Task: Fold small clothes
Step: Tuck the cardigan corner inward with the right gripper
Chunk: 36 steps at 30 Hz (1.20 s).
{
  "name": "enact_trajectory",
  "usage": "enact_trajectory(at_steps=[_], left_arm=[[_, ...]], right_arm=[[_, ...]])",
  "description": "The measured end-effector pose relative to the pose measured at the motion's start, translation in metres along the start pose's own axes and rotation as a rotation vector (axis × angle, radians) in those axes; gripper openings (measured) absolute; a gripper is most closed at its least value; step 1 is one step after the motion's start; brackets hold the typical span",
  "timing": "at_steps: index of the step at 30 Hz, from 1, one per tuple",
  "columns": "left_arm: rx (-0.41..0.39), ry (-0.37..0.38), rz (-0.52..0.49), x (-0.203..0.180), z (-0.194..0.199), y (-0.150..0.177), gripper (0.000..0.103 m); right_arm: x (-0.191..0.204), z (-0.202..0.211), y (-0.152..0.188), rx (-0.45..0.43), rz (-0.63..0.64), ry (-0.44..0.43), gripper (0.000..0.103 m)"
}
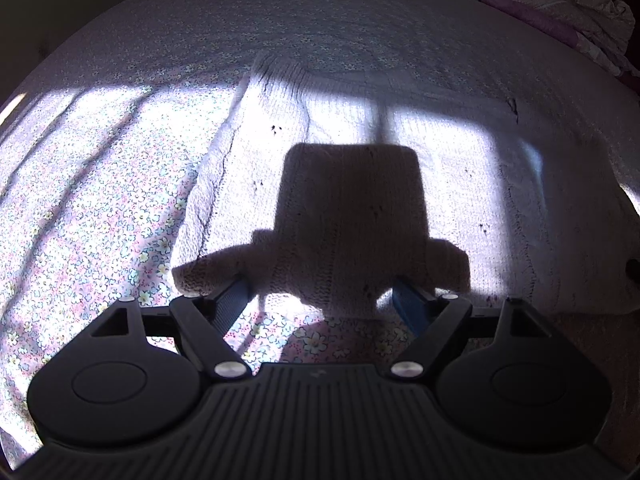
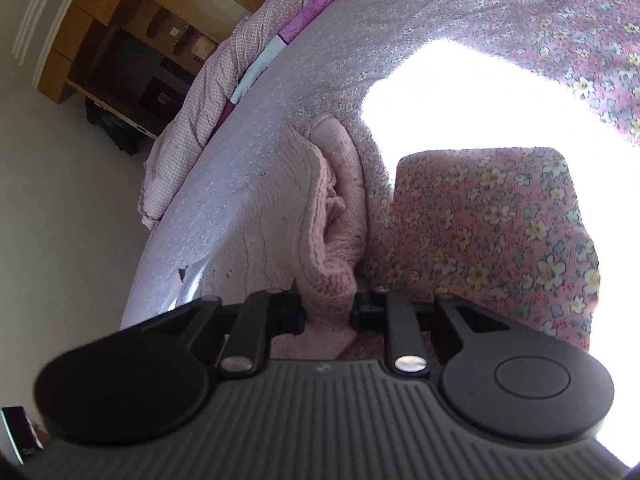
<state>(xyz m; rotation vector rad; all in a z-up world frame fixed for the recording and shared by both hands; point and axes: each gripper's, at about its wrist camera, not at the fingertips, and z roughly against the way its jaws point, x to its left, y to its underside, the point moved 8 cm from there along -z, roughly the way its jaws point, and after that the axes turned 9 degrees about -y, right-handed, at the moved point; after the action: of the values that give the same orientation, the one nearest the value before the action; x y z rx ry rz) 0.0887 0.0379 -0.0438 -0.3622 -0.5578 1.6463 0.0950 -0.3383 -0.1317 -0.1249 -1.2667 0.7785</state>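
A pink knit sweater (image 1: 360, 140) lies spread on the floral bedsheet (image 1: 80, 208), partly in sunlight, with the gripper's shadow across its middle. My left gripper (image 1: 324, 298) stands open at the sweater's near edge. Its blue fingers (image 1: 234, 300) are wide apart with their tips at or under the hem, and the cloth between them is not pinched. In the right wrist view my right gripper (image 2: 330, 310) is shut on a bunched fold of the same sweater (image 2: 328, 240), which rises in a ridge ahead of the jaws.
A pink checked quilt (image 2: 192, 112) is heaped along the bed's far side, also seen as the crumpled quilt (image 1: 568, 4). Beyond the bed stand a wooden shelf unit (image 2: 120, 32) and a white wall. A glaring sun patch (image 2: 480, 104) washes out part of the sheet.
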Motion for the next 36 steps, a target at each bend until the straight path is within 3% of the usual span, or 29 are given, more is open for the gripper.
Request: enact_trajectory(at_steps=[5,10,14,19,21,36], left_arm=[[-0.003,0.003,0.001,0.001,0.0,0.0,0.084],[-0.004,0.004,0.001,0.001,0.0,0.001,0.084],[-0.003,0.009,0.007,0.002,0.002,0.001,0.084],[-0.005,0.014,0.02,0.006,0.005,0.0,0.084],[-0.006,0.015,0.025,0.008,0.006,-0.001,0.084],[-0.013,0.002,0.057,0.026,0.016,-0.002,0.084]], right_arm=[[-0.004,0.0,0.0,0.0,-0.046,-0.01,0.026],[-0.001,-0.003,0.001,0.003,-0.012,-0.012,0.03],[0.007,-0.009,0.003,-0.002,0.033,-0.039,0.046],[0.005,-0.008,0.005,-0.023,0.053,-0.044,0.042],[0.001,-0.007,0.005,-0.022,0.044,-0.026,0.025],[0.0,-0.008,0.003,-0.013,-0.025,-0.038,0.028]])
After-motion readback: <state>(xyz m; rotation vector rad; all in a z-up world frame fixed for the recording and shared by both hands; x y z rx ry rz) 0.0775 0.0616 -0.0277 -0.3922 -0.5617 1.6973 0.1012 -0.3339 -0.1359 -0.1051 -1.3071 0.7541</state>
